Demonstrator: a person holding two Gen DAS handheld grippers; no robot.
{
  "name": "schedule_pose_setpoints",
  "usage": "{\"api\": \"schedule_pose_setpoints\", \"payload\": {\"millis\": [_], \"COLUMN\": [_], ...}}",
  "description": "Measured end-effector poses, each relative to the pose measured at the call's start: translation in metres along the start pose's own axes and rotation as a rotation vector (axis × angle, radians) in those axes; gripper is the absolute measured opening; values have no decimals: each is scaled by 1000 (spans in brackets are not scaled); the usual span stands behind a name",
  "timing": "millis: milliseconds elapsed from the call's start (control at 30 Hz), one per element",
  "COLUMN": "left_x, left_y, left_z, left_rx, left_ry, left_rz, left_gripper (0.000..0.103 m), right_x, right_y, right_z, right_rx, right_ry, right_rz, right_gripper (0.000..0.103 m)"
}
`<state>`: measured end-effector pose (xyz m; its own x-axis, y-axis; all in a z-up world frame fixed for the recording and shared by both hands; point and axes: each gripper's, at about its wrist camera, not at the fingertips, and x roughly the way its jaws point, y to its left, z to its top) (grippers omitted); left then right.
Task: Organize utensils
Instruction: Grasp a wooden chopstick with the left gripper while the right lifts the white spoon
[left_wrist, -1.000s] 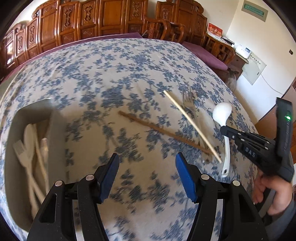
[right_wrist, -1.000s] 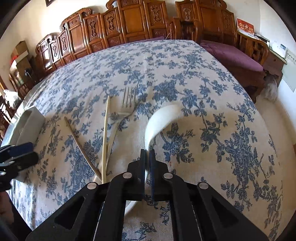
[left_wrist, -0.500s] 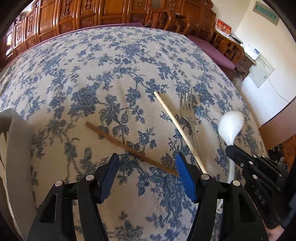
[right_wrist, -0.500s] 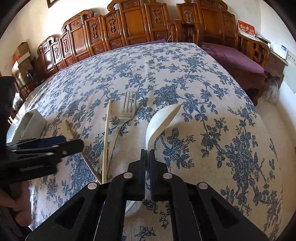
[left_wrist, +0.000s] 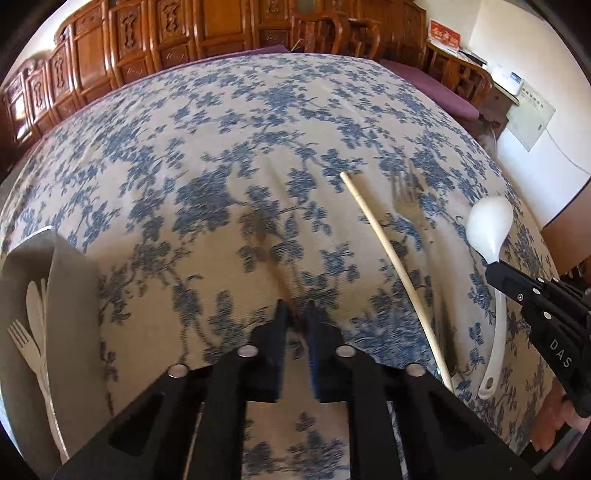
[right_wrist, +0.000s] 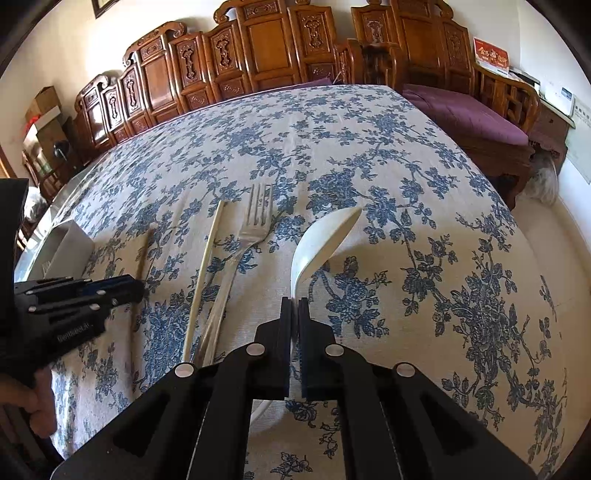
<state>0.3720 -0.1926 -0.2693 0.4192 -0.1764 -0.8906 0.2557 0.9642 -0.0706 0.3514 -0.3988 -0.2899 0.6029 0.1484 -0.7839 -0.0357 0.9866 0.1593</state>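
My right gripper (right_wrist: 294, 301) is shut on the handle of a white ladle-shaped spoon (right_wrist: 321, 240), whose bowl is tilted up off the cloth; the spoon also shows in the left wrist view (left_wrist: 487, 225). My left gripper (left_wrist: 295, 306) is shut on a dark brown chopstick (left_wrist: 264, 236), blurred and pointing forward; in the right wrist view it is at the left (right_wrist: 138, 290) with the chopstick (right_wrist: 142, 251). A pale chopstick (right_wrist: 207, 266) and a metal fork (right_wrist: 251, 229) lie side by side between the grippers.
A grey tray (left_wrist: 70, 295) at the left table edge holds white plastic utensils (left_wrist: 33, 332); it shows small in the right wrist view (right_wrist: 66, 247). The blue floral tablecloth (right_wrist: 332, 147) covers the table. Carved wooden chairs (right_wrist: 258, 55) stand behind.
My left gripper went from open above the cloth to shut on the dark chopstick, which now points forward instead of lying across. The spoon bowl has tilted up slightly.
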Motion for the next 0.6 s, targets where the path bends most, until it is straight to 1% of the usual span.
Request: {"api": "schedule_pose_setpoints", "payload": {"millis": [133,333,433,600], "left_x": [-3,-6,-7,-11], "left_y": [10,14,18,20], "left_z": [-5,-11,-13,-18], "left_rx": [-7,10,-1,-5], "left_ry": [9,14,25,37], "left_rz": [-8,-1,-17,-23], "left_gripper": [6,6,6,9], "right_x": [1,1,0,-7], "right_y": [2,6,10,21], "right_z": [0,0,1,6], "right_rx": [-8,-18,-20,-32], "right_ry": [2,2,-1,-27], "right_rz": [1,8,23,53], "right_gripper": [5,5,5,5]}}
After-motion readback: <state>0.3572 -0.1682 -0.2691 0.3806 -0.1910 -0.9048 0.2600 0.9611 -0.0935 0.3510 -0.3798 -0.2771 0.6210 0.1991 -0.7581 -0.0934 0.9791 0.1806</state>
